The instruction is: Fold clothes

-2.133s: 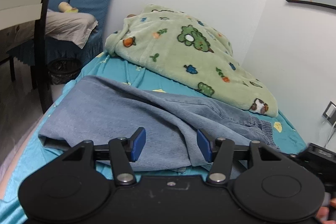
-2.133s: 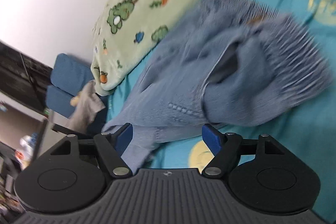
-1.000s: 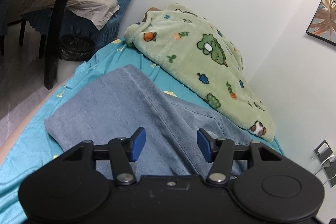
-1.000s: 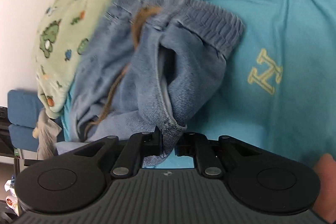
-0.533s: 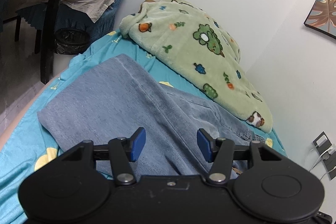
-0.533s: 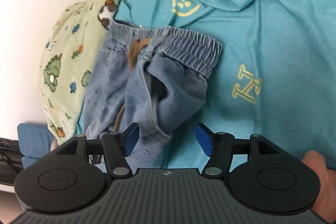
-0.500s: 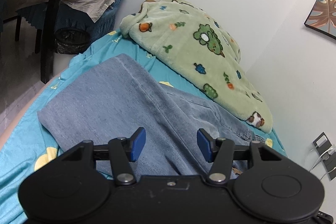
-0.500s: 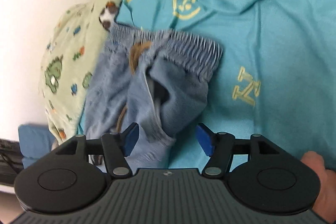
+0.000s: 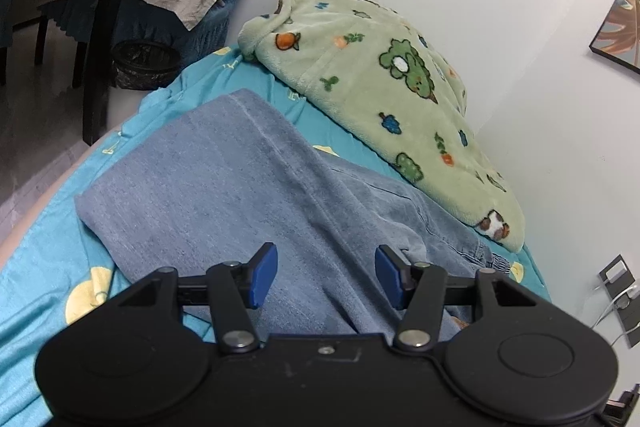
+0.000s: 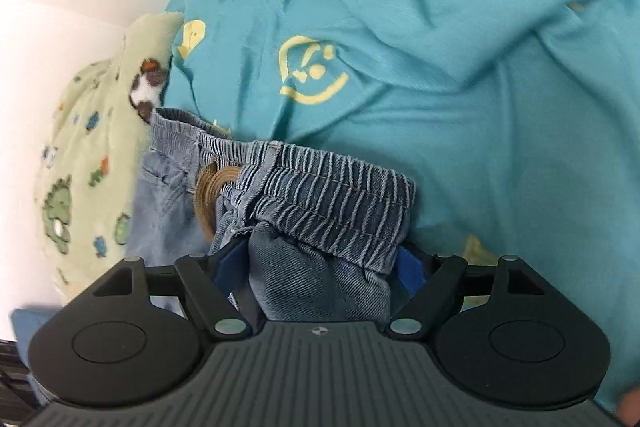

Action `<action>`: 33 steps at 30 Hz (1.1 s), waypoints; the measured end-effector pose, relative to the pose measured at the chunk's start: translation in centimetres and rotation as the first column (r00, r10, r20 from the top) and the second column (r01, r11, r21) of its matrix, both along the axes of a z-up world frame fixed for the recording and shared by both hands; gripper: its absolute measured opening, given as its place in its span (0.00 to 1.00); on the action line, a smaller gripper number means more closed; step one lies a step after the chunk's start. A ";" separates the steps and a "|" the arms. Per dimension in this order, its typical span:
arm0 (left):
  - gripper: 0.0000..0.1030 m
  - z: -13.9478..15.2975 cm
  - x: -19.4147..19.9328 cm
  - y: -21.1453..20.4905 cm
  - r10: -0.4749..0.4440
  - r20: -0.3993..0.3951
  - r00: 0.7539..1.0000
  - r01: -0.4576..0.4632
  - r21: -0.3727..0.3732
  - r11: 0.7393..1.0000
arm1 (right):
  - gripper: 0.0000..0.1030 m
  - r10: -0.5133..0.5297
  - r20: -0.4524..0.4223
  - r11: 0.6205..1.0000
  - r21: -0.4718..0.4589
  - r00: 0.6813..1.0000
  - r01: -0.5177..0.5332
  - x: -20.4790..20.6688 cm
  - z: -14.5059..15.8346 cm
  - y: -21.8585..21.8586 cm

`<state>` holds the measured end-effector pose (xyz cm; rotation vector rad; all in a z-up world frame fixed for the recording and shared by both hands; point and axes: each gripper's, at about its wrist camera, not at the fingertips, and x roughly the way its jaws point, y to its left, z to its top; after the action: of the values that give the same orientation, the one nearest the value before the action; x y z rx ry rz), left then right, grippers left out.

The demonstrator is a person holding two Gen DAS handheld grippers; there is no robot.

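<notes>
The jeans (image 9: 248, 179) lie flat on the bed (image 9: 36, 267), their long axis running from the leg ends, up and to the left of the left tongs (image 9: 326, 277), down toward the gathered waistband (image 10: 320, 179), which sits just ahead of the right tongs (image 10: 318, 267). In the left wrist view the legs lie folded one over the other, the hem end pointing away from the tongs toward the foot of the bed, and a seam runs diagonally down to pass between the blue pads (image 9: 264, 275). The left tongs stand half apart above the denim with nothing pressed between them. The right tongs are opening, with a bunch of denim just below the waistband between the pads, which stand beside it rather than clamping it; the waistband stretches crosswise in front of them, with a brown drawstring (image 10: 208, 195) curled at its left end. A green fleece blanket (image 9: 380, 99) lies beyond the jeans against the wall, to the right of the left tongs and to the left of the right tongs.
</notes>
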<state>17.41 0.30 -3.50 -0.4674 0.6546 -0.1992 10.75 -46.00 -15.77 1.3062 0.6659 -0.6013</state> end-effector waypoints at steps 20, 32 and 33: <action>0.49 0.6 -0.5 -0.2 0.009 0.055 0.998 -0.011 0.024 1.000 | 0.19 0.071 0.253 0.937 -0.350 0.965 0.023 1.4 9.1 -5.2; 0.49 0.1 -0.3 -2.0 -0.049 0.043 0.998 0.044 0.101 0.994 | 0.41 0.000 0.036 0.994 -0.110 0.999 0.004 0.3 2.6 -7.0; 0.49 0.1 -0.4 -2.0 -0.048 0.047 0.998 0.043 0.107 0.993 | 0.43 0.016 0.031 0.990 -0.139 0.999 -0.012 0.1 3.3 -6.4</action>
<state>17.02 -1.72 -3.40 -0.3446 0.6245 -0.2176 10.83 -52.45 -12.44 1.1782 0.5960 -0.6036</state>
